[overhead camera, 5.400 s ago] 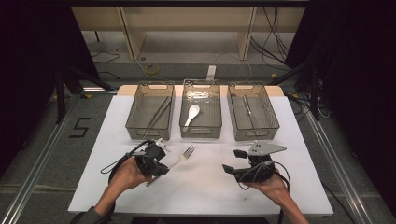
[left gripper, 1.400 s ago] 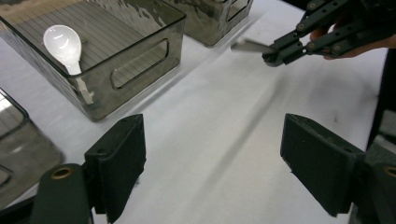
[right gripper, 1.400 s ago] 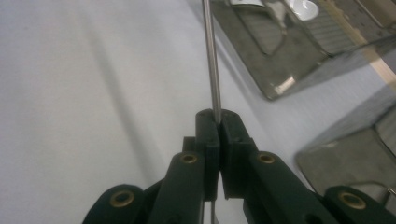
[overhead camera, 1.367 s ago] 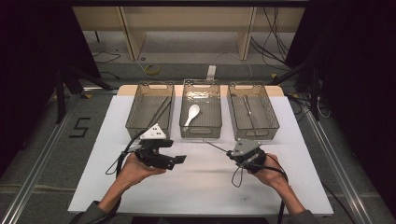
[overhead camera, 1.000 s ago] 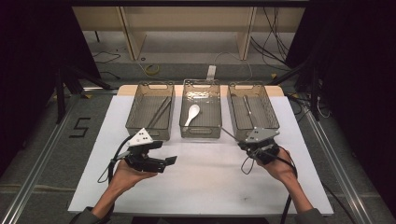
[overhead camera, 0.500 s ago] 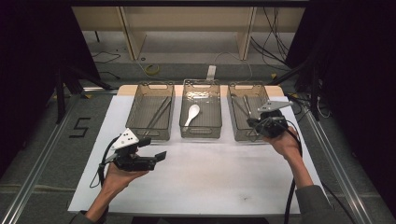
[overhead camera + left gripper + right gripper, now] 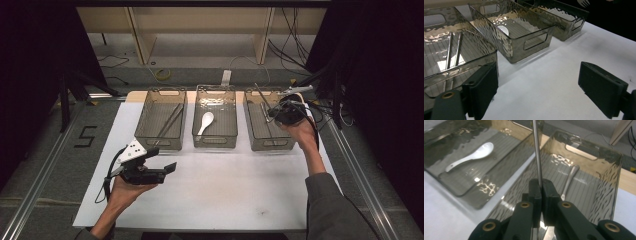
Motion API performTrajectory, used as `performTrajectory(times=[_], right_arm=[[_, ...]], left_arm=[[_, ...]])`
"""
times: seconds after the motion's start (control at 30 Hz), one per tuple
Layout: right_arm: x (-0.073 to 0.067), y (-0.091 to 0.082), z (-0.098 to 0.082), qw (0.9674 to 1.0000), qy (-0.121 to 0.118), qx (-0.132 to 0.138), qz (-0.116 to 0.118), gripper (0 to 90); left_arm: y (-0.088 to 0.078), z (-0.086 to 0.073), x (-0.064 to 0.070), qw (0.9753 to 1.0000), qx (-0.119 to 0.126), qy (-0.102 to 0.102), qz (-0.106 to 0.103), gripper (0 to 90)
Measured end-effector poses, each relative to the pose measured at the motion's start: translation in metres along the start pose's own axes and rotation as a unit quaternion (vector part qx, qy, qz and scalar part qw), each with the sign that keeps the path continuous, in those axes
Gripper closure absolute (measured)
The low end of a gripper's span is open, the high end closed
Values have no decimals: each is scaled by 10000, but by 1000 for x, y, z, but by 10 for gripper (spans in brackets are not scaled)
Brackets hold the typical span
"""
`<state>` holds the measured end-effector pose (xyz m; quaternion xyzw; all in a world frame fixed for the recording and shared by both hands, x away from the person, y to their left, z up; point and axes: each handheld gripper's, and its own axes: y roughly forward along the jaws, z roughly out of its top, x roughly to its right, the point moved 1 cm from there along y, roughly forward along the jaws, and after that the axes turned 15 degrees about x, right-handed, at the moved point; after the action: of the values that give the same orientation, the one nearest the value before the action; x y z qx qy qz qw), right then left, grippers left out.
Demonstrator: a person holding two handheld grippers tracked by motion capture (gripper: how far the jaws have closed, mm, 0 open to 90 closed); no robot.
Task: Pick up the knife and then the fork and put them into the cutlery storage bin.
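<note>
My right gripper hovers over the right-hand clear bin, shut on the thin stem of a metal fork that sticks up and away from it. In the right gripper view the stem rises straight out of the closed jaws, above a metal utensil lying in that bin. My left gripper is held low over the white table near its front left. It is open with nothing between its pads. The fork's tines show far off in the left gripper view.
Three clear bins stand in a row at the back of the white table. The left bin holds chopsticks; the middle bin holds a white spoon. Black cables run off the table's right edge.
My right gripper has carried the fork from the table's middle right back and up over the right bin. My left gripper has drifted slightly left and stays open.
</note>
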<state>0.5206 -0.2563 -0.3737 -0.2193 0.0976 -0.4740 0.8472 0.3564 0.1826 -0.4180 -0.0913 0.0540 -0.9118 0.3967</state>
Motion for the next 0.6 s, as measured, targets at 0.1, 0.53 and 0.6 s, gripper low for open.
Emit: performTrajectory(times=[0.1, 0.53, 0.6], right_arm=[[4, 9, -5, 9999, 79, -114, -99, 880], [13, 27, -22, 9985, 191, -459, -250, 878], [14, 28, -24, 9982, 212, -491, -277, 877]], left_arm=[[-2, 0, 1, 10000, 57, -8, 15, 154], [-4, -1, 3, 9999, 144, -20, 62, 153], [-5, 0, 2, 9998, 193, -61, 88, 153]])
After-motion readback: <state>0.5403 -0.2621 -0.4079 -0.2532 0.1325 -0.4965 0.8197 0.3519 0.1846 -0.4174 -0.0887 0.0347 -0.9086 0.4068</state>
